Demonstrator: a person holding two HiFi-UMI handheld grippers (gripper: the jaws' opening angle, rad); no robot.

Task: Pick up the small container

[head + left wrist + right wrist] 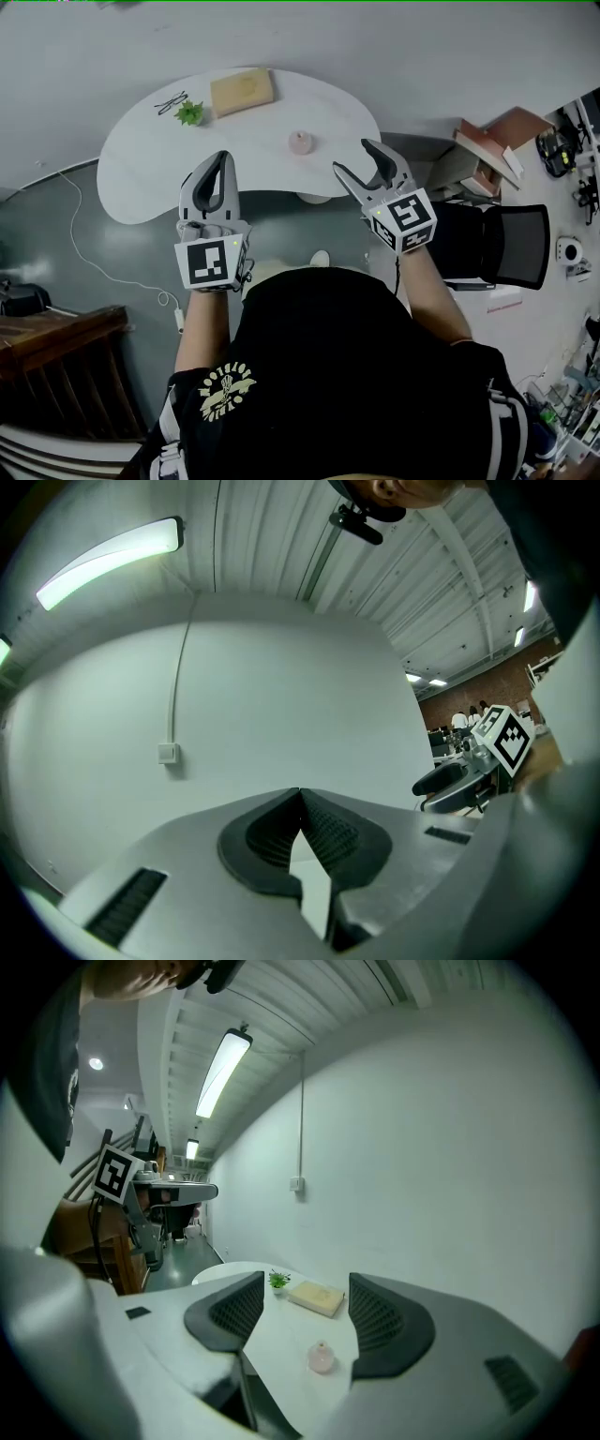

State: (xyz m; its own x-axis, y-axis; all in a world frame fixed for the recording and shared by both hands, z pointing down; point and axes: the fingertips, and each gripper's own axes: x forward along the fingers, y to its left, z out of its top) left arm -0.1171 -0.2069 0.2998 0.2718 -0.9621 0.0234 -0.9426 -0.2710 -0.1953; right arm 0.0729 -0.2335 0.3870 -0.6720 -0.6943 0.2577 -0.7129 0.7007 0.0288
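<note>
The right claw [305, 1314], jaws spread and empty, hovers short of the white worktop [281, 1335]. Ahead, framed between its jaws but well apart, sits the small container [322, 1357]: pink, rounded, likely light, rigid and slick, so grip its widest belly. The left claw [302, 801] is clenched, empty.

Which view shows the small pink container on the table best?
The right gripper view: the small pink container appears framed between the right gripper's open jaws, seen from the side. The head view shows it small, from above. The left gripper view does not show it.
</note>
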